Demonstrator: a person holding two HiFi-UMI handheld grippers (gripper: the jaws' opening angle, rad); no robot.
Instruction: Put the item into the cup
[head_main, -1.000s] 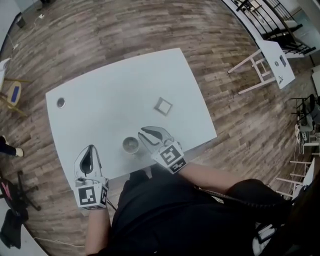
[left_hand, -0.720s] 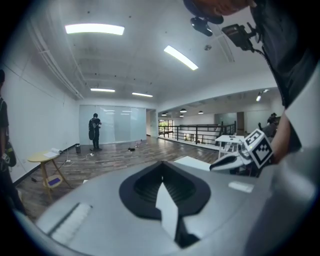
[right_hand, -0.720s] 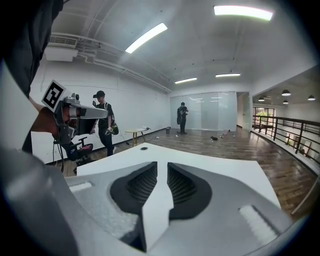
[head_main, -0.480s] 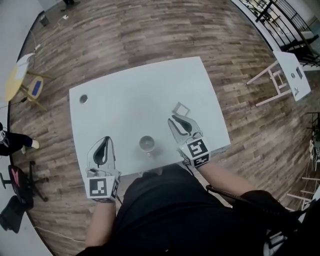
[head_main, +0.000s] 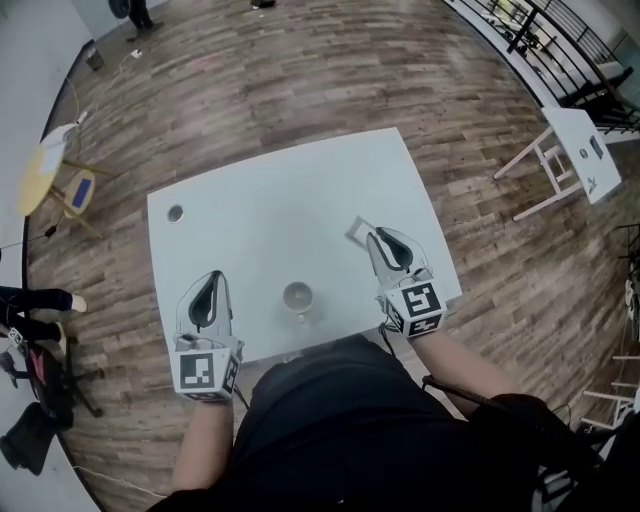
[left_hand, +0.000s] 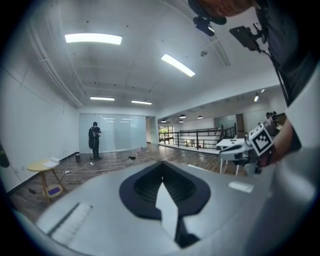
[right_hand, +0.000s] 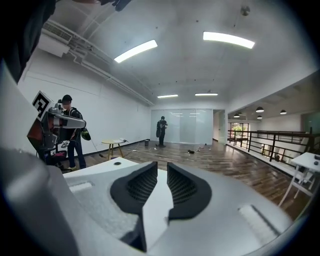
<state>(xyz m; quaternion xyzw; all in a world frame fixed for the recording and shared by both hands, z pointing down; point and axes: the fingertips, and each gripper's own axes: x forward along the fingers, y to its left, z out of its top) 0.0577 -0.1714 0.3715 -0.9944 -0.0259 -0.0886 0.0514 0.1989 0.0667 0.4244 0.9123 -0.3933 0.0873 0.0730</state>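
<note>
So the right gripper (head_main: 380, 240) has its jaws a bit apart, roughly a middling gap, not wide. In the right gripper view (right_hand: 162, 167) the two dark pads stand with a clear slot between them, and only white surface shows through, so it's not holding anything. The left gripper (head_main: 208, 285) is closed up. In the left gripper view (left_hand: 161, 167) its pads meet in a single line with nothing caught in there, and from the head view it's sitting over the near left part of the white table (head_main: 270, 200). The item (head_main: 356, 228), a small flat square white thing, lies on the table right at the tips of the right gripper, on the far side and slightly to the left of them, and the gripper covers part of it. Can't tell from up there whether the tips actually touch it or just hang over it. The cup (head_main: 297, 297) stands upright near the table's near edge, between the two grippers and well apart from the item. There's also a small round thing (head_main: 175, 213) by the table's far left corner.
</note>
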